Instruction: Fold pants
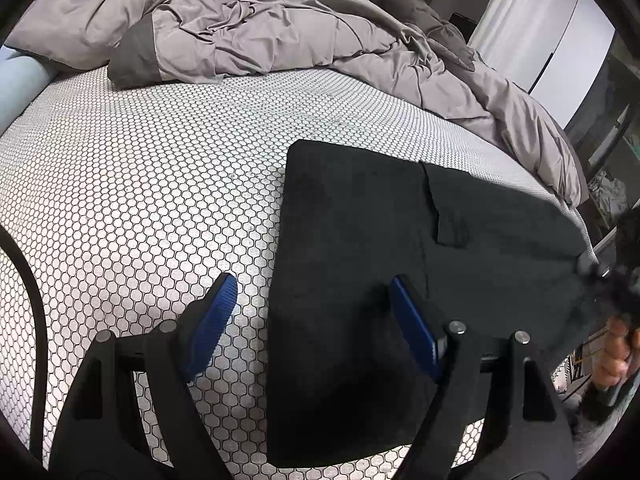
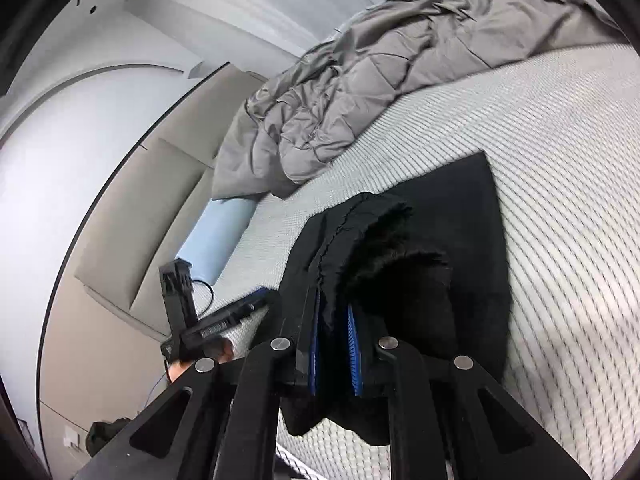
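Your black, fleece-lined pants (image 1: 360,280) lie folded into a flat dark block on the white mattress with its black honeycomb pattern (image 1: 140,180), nearer you than the crumpled grey quilt (image 1: 260,28) heaped along its far side. Your left tool (image 1: 312,320) hangs with its blue pads spread wide, one over bare mattress and one over the pants' near left edge, gripping nothing. Your right tool (image 2: 335,344) is clamped on a bunched fold of the pants (image 2: 400,264), lifting it at the block's right edge.
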A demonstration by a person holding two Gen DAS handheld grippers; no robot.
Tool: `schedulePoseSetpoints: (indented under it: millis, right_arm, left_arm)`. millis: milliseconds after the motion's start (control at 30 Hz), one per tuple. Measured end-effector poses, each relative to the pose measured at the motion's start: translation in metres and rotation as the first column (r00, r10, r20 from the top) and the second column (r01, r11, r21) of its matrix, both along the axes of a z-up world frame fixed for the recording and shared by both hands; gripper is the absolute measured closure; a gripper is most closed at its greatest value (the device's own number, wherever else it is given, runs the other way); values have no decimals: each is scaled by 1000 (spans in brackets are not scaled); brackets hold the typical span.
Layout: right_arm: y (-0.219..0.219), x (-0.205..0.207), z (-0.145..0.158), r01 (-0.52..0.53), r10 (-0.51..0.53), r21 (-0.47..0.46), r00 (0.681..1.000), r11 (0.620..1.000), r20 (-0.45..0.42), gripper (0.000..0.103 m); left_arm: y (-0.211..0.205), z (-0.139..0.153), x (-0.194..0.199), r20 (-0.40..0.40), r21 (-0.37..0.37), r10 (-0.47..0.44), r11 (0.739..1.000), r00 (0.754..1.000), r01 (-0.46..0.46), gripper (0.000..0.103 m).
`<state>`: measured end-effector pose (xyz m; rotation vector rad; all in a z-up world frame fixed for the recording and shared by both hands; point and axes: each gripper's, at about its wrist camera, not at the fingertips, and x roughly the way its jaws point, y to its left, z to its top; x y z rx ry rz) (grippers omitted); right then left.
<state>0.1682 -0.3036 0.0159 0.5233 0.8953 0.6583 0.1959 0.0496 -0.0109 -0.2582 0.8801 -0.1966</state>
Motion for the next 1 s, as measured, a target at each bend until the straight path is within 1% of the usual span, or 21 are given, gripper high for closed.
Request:
schedulePoseSetpoints:
  millis: [33,100,133,167,200,267,300,333,400,433,500,533,567,633,667,733,767,833,867,933,1000]
  right_arm:
    - [-1,1,-8,9,-9,-30,1000,1000,-15,91]
    - [-7,13,-37,51,-61,-110,994,993,-91,90]
    - [-8,21,-55,33,-54,-160,990,987,-132,83]
    - [-9,30,-75,-10,-23,-160,978,987,-206,82]
    - [-14,32,-81,-14,-14,-114,970,993,-242,82]
    - [-26,32,-76,6,-12,-22,962,1000,-271,74]
    - [-33,30,-67,27,-31,-22,968,999,-248,64]
    - [-38,27,-58,62,-70,-49,978,997,-196,55]
    - [-41,26,-49,105,-120,-118,984,987,-130,52]
    - [-40,27,-50,102,-119,-134,985,986,-125,52]
    - [-30,35,-67,61,-81,-112,980,992,-183,53]
    - [-27,36,-71,59,-83,-127,978,990,-190,58]
    - [-19,44,-73,65,-95,-180,982,982,-164,61]
    - [-15,53,-71,98,-122,-189,985,977,-121,72]
    - [-14,57,-68,120,-141,-194,985,974,-97,73]
    - [-12,70,-61,173,-186,-265,982,949,-27,74]
    - [-6,79,-59,199,-204,-346,979,917,22,74]
    - [-2,89,-58,213,-216,-416,976,884,40,68]
    - [-6,87,-57,215,-222,-404,975,889,30,67]
    - [-11,78,-49,227,-232,-396,972,890,35,66]
    - [-17,60,-35,246,-220,-442,969,863,110,66]
  left_arm:
    - [0,-1,1,-6,0,2,1000,1000,-2,27]
    - [-3,-6,5,-26,8,0,1000,1000,0,27]
    - [-4,-8,7,-32,15,-1,1000,999,1,27]
    - [-6,-11,8,-39,24,0,1000,999,1,27]
    - [-9,-14,10,-48,28,-1,1000,999,3,27]
    - [-10,-18,13,-55,16,-11,1000,998,12,27]
    - [-10,-20,14,-55,7,-14,1000,998,14,27]
    - [-11,-21,14,-57,1,-16,1000,998,16,27]
    - [-12,-25,15,-70,-24,-38,999,997,36,36]
    - [-14,-26,15,-75,-31,-49,998,996,47,39]
    - [-18,-24,12,-64,-12,-70,998,995,69,46]
    - [-20,-21,10,-52,-2,-79,997,996,79,52]
    - [-22,-18,8,-28,6,-89,996,996,89,55]
    - [-28,-14,6,1,8,-99,995,995,99,56]
    - [-31,-14,9,10,-5,-99,995,995,99,56]
    - [-38,-16,18,2,-18,-89,996,996,89,56]
    - [-43,-19,22,-10,-5,-84,996,996,84,56]
    - [-46,-17,23,-18,20,-70,997,997,70,56]
    - [-44,-14,21,-12,25,-61,998,998,61,56]
    - [-42,-1,7,55,49,-28,998,998,25,56]
    - [-45,16,-10,161,82,-34,996,986,21,56]
